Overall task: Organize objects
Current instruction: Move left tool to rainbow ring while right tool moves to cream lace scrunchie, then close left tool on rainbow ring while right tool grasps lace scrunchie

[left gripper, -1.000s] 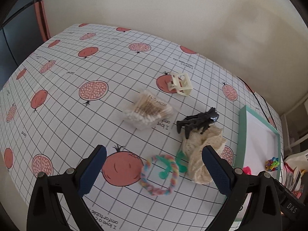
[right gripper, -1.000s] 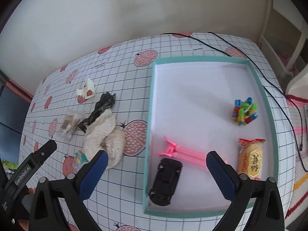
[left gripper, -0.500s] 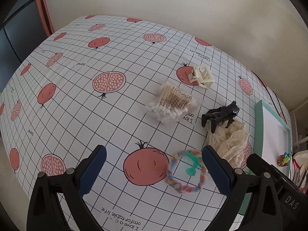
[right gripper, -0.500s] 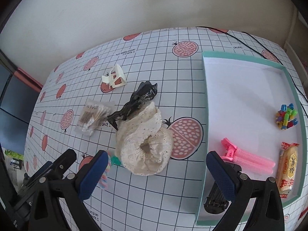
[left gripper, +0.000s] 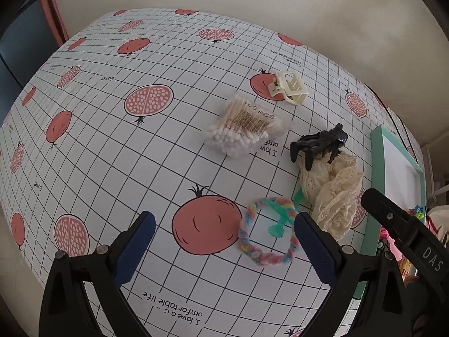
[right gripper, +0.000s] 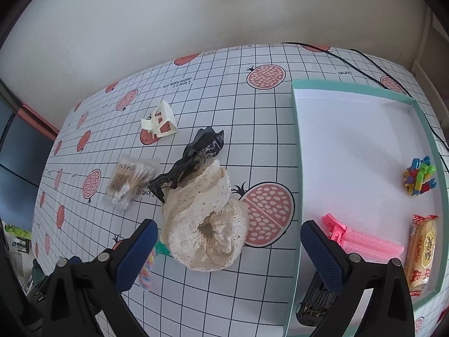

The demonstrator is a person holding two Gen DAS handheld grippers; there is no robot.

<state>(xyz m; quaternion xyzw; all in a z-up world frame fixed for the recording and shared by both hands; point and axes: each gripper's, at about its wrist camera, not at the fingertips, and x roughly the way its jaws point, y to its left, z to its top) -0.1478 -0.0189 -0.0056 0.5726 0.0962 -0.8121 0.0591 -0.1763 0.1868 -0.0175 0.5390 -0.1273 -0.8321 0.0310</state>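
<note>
Your left gripper [left gripper: 224,241] hangs above the surface [left gripper: 118,168] with its jaws wide apart and nothing between them. Just ahead of its right jaw lies a pastel rainbow hair tie [left gripper: 268,231], ringed around a small green piece whose nature is hard to tell. Your right gripper [right gripper: 227,252] also has its jaws spread and empty. Directly in front of them sits a cream lace scrunchie [right gripper: 206,224], touching the rainbow tie on one side.

Moving outward, a black claw clip [right gripper: 193,158] rests against the far side of the lace scrunchie. Beyond that, nearer the middle of the surface, is a clear packet of cotton swabs [left gripper: 245,125], and toward the far edge a cream claw clip [left gripper: 290,90] stands apart from the rest.

Along the right edge of the surface is a teal-rimmed tray [right gripper: 297,168] with a white floor. It already holds a pink clip [right gripper: 364,240], a bundle of small coloured clips [right gripper: 419,175], a wrapped snack [right gripper: 423,255] at its near right corner, and a dark toy car [right gripper: 315,303] at its near left corner, partly hidden behind your right jaw.

By this layout, about four things are sorted and five or six loose things are left on the surface. The lace scrunchie looks like the likeliest next pick.
</note>
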